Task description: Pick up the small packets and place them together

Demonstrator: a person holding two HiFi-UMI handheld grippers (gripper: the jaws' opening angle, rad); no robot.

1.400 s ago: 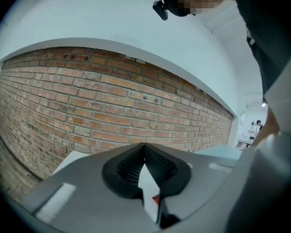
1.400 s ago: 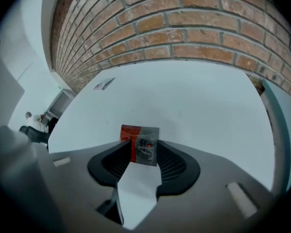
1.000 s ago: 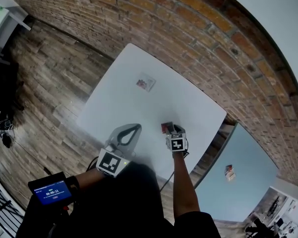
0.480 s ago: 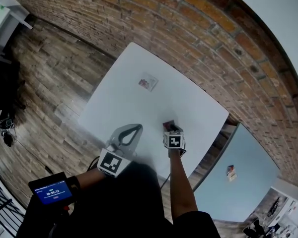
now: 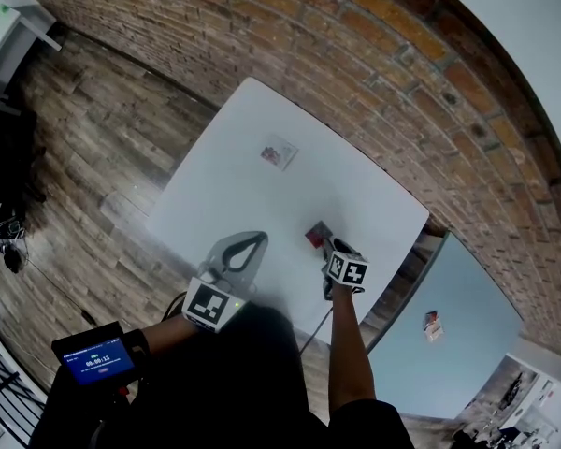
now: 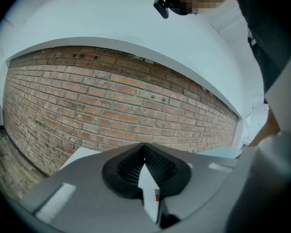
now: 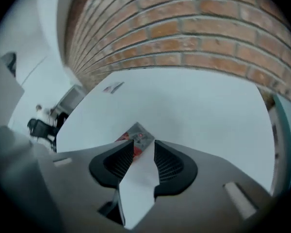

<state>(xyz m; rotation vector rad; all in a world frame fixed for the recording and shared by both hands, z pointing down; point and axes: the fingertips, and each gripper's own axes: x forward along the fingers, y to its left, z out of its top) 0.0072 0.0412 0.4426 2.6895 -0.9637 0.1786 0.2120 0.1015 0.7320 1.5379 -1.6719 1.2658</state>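
Note:
Two small packets lie on the white table [image 5: 224,185]: a pale one [image 5: 278,153] near the far side and a red-and-grey one [image 5: 318,234] close to the near right edge. My right gripper [image 5: 329,248] points steeply down just behind the red-and-grey packet [image 7: 136,136]. Its jaws have just been closing and still stand apart; the packet's near corner lies at their tips, with no pad pressing on it. The pale packet [image 7: 113,87] shows far off in the right gripper view. My left gripper [image 5: 257,241] hovers over the near table edge, shut [image 6: 144,150] with nothing in it.
A brick wall [image 5: 374,73] runs behind the table, and wooden floor [image 5: 84,148] lies to the left. A second, pale blue table [image 5: 449,354] at the right carries another packet [image 5: 433,325]. A small screen [image 5: 94,359] sits on the left forearm.
My right gripper has rolled, its marker cube has shifted right and slightly back, and more of the red-and-grey packet shows ahead of it. The left gripper has stayed put.

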